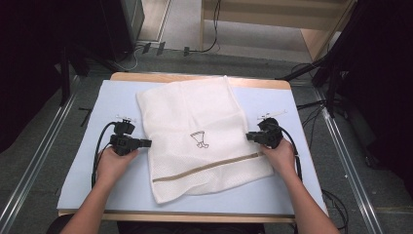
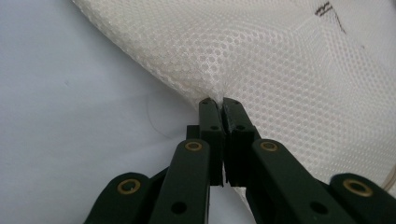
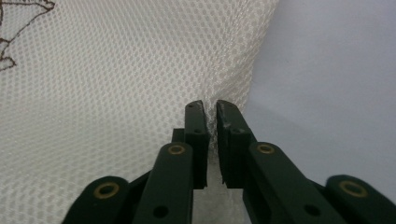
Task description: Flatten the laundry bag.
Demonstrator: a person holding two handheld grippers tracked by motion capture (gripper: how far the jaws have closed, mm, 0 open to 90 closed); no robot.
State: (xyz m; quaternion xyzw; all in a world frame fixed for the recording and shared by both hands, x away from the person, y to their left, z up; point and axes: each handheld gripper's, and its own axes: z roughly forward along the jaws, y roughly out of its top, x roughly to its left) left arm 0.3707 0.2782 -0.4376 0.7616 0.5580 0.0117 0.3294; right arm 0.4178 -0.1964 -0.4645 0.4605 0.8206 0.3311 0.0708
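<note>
Between the left tongs' point(image 2: 220, 103) jaws sits the edge of a white mesh bag point(image 1: 199, 136), pinched tight, with the cloth puckering at the tips in the left gripper view. The right tongs point(image 3: 210, 106) are clamped on the bag's opposite edge, with a sliver of mesh in the narrow gap between the jaws. Spread flat between the two tongs, the bag lies on a pale blue worktop point(image 1: 97, 180). Midway between them it carries a small dark embroidered figure point(image 1: 199, 140); no writing can be read on it. Nearer the person than both tongs, a tan stripe point(image 1: 204, 167) crosses the bag.
</note>
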